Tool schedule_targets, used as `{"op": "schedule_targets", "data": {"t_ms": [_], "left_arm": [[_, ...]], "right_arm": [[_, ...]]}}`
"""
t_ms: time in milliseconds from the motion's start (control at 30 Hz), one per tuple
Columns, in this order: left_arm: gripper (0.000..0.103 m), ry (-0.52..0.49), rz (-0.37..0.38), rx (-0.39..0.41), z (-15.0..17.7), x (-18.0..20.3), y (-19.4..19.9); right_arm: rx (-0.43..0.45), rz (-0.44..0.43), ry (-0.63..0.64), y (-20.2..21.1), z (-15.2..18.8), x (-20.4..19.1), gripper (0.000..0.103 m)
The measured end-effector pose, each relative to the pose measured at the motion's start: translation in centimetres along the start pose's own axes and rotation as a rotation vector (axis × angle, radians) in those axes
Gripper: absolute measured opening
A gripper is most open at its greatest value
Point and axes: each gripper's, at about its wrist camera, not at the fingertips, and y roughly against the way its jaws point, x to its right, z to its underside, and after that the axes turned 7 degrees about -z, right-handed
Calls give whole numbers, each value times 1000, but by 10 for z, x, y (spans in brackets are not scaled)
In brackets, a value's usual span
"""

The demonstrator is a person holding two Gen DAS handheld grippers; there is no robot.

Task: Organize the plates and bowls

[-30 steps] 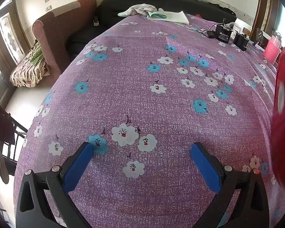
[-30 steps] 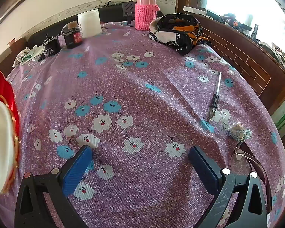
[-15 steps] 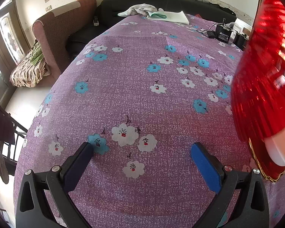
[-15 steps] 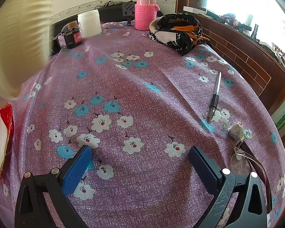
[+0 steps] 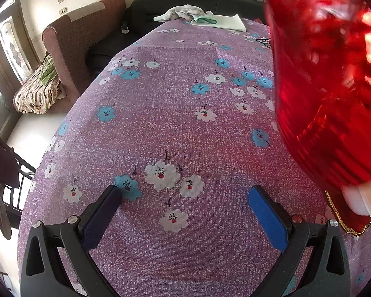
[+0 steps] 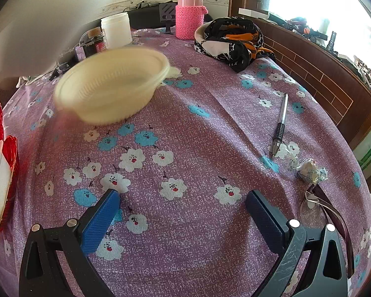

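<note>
Both sets of jaws spread wide, nothing held.
Cream bowl (image 6: 112,85), blurred, seen mid-table ahead of right gripper (image 6: 183,219); probably thin light plastic, flexible, best pinched at rim. Red dish (image 5: 329,84) fills right of left gripper (image 5: 185,212) view; glossy, likely slippery.

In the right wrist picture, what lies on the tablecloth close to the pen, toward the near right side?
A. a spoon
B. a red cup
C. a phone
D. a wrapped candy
D: a wrapped candy in crinkled wrapper lies on the tablecloth just near of the tip of the pen, with eyeglasses nearer still.
</note>
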Motion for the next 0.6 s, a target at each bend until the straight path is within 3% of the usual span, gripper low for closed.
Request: {"op": "schedule_targets", "data": {"t_ms": [600], "left_arm": [[103,3,0,-2,2,-1,-1]], "right_arm": [[0,0,0,0,0,0,102]]}}
